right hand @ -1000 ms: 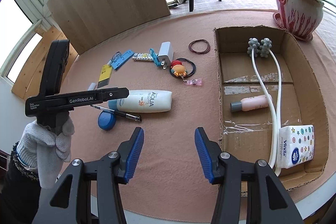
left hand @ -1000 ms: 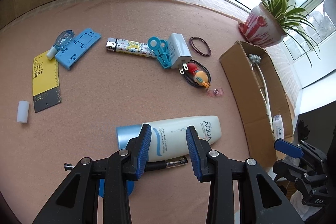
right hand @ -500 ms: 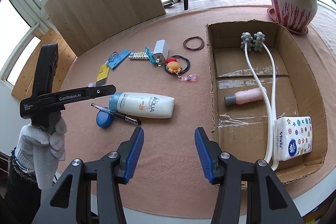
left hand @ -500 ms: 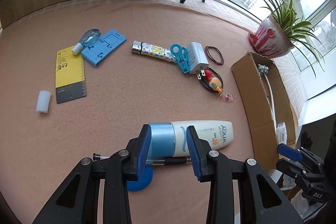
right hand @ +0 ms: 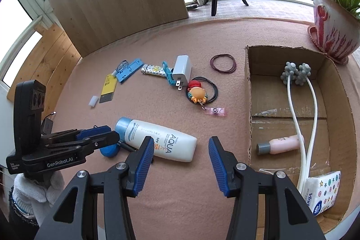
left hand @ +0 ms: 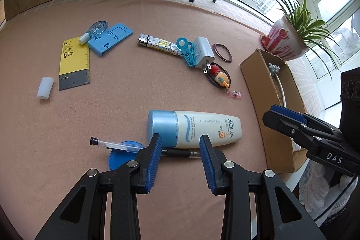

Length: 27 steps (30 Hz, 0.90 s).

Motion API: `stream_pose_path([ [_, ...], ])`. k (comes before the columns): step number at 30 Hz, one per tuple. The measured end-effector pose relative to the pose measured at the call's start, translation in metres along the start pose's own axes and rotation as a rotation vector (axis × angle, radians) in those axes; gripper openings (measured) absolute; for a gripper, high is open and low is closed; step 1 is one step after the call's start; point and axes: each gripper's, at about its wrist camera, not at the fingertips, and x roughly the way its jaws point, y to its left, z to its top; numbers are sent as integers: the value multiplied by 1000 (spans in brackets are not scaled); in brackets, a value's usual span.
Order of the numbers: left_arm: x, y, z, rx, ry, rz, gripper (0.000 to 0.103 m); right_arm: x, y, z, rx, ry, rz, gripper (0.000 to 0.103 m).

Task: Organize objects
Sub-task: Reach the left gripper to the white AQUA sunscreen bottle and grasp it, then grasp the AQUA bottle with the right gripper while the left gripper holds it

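A white AQUA sunscreen bottle [left hand: 202,129] [right hand: 157,141] with a pale blue cap lies on its side on the pink table cover. A clear pen [left hand: 117,144] and a blue round lid [left hand: 121,154] lie just in front of it. My left gripper [left hand: 180,137] hovers open over the pen and the bottle's cap end, gripping nothing. It shows from the side in the right wrist view [right hand: 96,136]. My right gripper [right hand: 181,141] is open and empty, its left fingertip over the bottle's base. An open cardboard box [right hand: 249,105] [left hand: 258,87] stands to the right.
In the box lie a two-headed massager [right hand: 294,73], a pink bottle [right hand: 281,144] and a tissue pack [right hand: 324,192]. Farther back lie a charger [left hand: 202,52], lighter [left hand: 157,44], hair ties [left hand: 221,52], badge reel [left hand: 221,78], blue stand [left hand: 110,37], yellow card [left hand: 74,60] and white tube [left hand: 45,88]. A plant pot [right hand: 333,30] stands behind the box.
My left gripper drew back and shifted left along the bottle, from over its body to its cap end. My right gripper moved left, closer to the bottle. Both stayed open.
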Motion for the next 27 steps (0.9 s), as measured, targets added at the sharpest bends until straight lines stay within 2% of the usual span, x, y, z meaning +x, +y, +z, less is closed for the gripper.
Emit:
stream_pose_path([
  [7, 3, -3, -5, 2, 10, -4, 38, 48, 11, 23, -33, 74, -9, 47],
  [13, 8, 0, -5, -2, 17, 4, 38, 78, 7, 24, -3, 152, 6, 47],
  [22, 20, 7, 0, -10, 28, 19, 38, 77, 3, 7, 6, 211, 58, 47],
  [27, 26, 14, 1, -29, 33, 17, 38, 74, 10, -14, -5, 255, 97, 47],
])
